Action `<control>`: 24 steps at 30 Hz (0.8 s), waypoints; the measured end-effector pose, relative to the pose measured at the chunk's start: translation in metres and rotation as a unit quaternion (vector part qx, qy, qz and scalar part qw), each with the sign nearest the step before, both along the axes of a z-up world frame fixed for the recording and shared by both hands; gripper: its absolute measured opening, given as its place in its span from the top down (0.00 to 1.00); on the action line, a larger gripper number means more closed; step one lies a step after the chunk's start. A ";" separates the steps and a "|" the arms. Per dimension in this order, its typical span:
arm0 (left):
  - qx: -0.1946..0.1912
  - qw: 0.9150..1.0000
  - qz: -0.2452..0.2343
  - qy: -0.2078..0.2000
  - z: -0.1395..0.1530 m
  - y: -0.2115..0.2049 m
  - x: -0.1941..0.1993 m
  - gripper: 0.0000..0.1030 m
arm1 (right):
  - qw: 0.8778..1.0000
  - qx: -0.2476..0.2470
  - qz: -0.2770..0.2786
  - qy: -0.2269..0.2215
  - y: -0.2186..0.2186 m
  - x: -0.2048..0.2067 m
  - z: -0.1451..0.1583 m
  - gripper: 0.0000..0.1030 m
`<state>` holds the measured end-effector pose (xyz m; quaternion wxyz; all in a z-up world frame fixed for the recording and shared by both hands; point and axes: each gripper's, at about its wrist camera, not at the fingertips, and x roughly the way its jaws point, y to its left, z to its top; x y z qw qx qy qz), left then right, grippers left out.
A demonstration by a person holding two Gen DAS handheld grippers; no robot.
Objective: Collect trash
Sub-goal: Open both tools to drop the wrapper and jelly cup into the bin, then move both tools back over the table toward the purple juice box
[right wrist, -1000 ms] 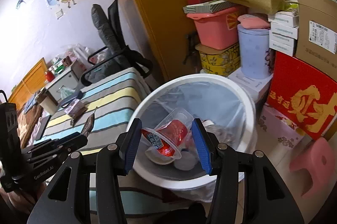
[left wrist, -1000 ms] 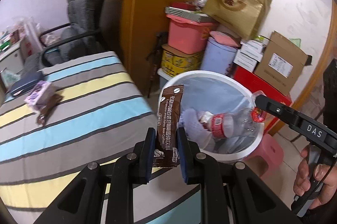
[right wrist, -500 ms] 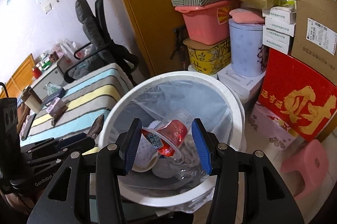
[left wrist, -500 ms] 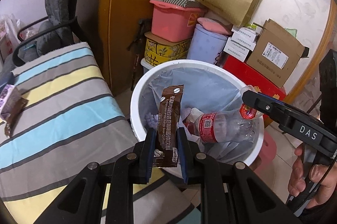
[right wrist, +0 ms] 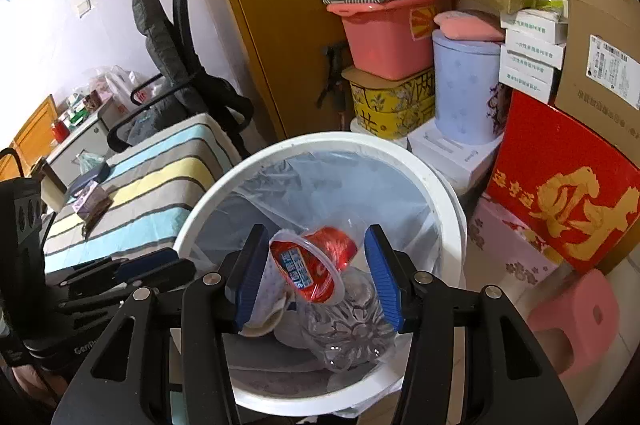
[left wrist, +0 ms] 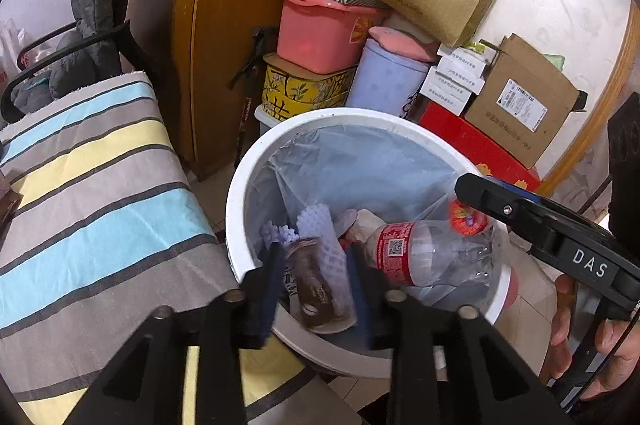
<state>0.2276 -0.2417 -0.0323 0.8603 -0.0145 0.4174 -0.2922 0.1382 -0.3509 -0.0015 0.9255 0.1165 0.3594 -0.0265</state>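
1. Trash was being dropped into the round white plastic bin lined with a pale blue bag (left wrist: 240,185), which stood just beside the end edge of the striped cloth-covered table (left wrist: 92,185).
2. The left gripper (left wrist: 316,289) was held over the near rim, its fingers spread with nothing pinched; the brown coffee sachet (left wrist: 312,285) lay loose between them, inside the bin, against a white foam net.
3. The right gripper (right wrist: 316,281) hung over the bin mouth with a clear plastic cup with a red foil lid (right wrist: 316,265) between its blue pads; contact could not be told, so its grip remained uncertain.
4. For a clean drop, the cup should be released only while centred over the opening, clear of the crushed clear bottle with a red label (left wrist: 424,253), and the grippers kept apart.
5. Half a second earlier, the sachet had been pinched upright in the pressed-together left fingers above the rim; it had since been released and had fallen in.
6. The right gripper's hold on the cup looked unchanged, though it had moved further over the bin.
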 end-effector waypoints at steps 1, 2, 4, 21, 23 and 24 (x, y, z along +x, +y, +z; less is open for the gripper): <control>0.000 1.000 0.001 -0.001 0.001 0.001 -0.001 0.66 | 1.000 0.000 -0.001 -0.001 0.000 0.000 0.001 0.49; -0.002 1.000 0.001 -0.003 0.002 0.002 -0.001 0.66 | 1.000 0.001 0.000 -0.002 0.001 -0.001 0.002 0.49; -0.004 1.000 0.003 -0.005 0.005 0.005 -0.003 0.66 | 1.000 0.002 0.000 -0.005 0.001 -0.001 0.003 0.49; -0.006 0.998 0.052 -0.031 0.032 0.060 -0.055 0.66 | 0.999 -0.001 0.049 -0.015 0.047 -0.031 0.018 0.49; -0.005 0.998 0.060 -0.033 0.035 0.068 -0.063 0.66 | 0.998 -0.002 0.060 -0.016 0.054 -0.034 0.019 0.49; -0.004 0.997 0.066 -0.035 0.036 0.075 -0.068 0.66 | 0.998 -0.002 0.066 -0.018 0.059 -0.037 0.020 0.49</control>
